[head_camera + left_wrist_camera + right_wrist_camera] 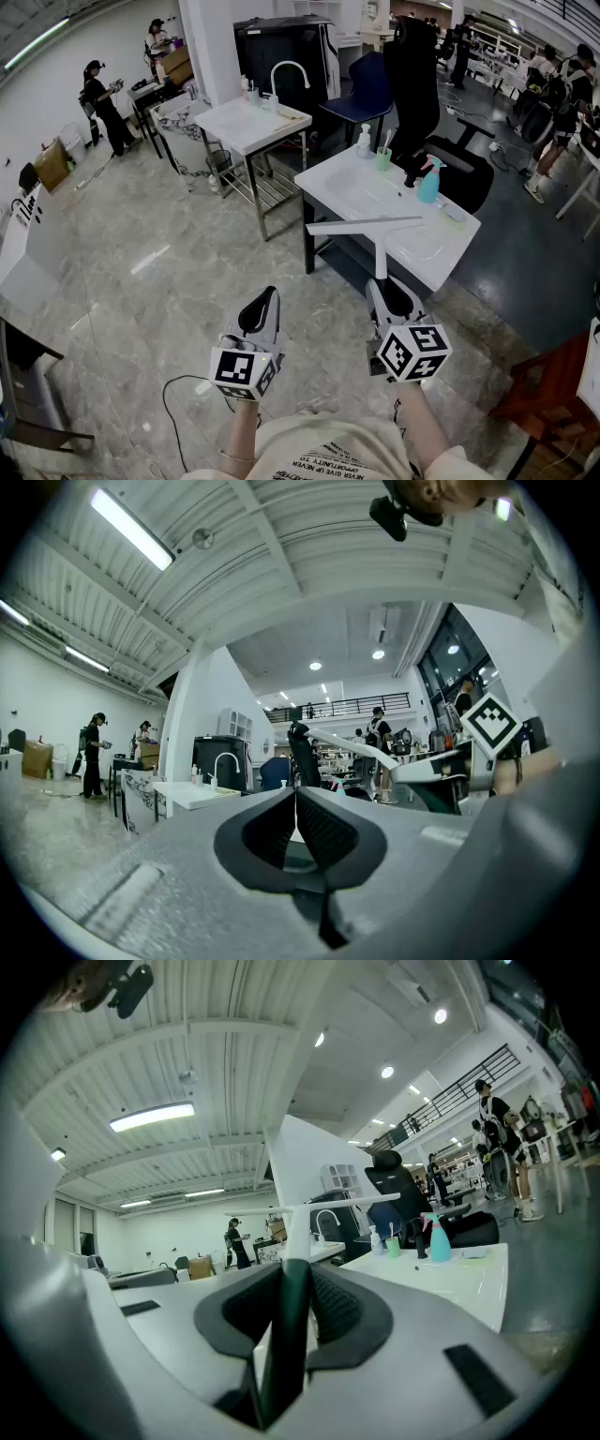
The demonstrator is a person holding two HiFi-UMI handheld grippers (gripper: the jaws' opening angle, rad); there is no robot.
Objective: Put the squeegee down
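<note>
The squeegee (378, 242) is white, with a long thin blade (364, 225) across the top of its handle. My right gripper (387, 292) is shut on the handle's lower end and holds the squeegee out level, its blade over the near edge of the white sink table (448, 264). In the right gripper view the dark green handle (287, 1335) is clamped between the pads, and the white blade (309, 1207) crosses ahead. My left gripper (262, 309) hangs level over the floor to the left, shut with nothing in it; its pads (323, 832) meet at the tip. The squeegee (361, 749) also shows in the left gripper view.
On the sink table stand a teal spray bottle (429, 181), a green cup (383, 158) and a soap bottle (364, 142). A second sink table (246, 124) stands behind, with a black office chair (412, 89) beside it. A red-brown piece of furniture (553, 389) is at the lower right. People stand far off.
</note>
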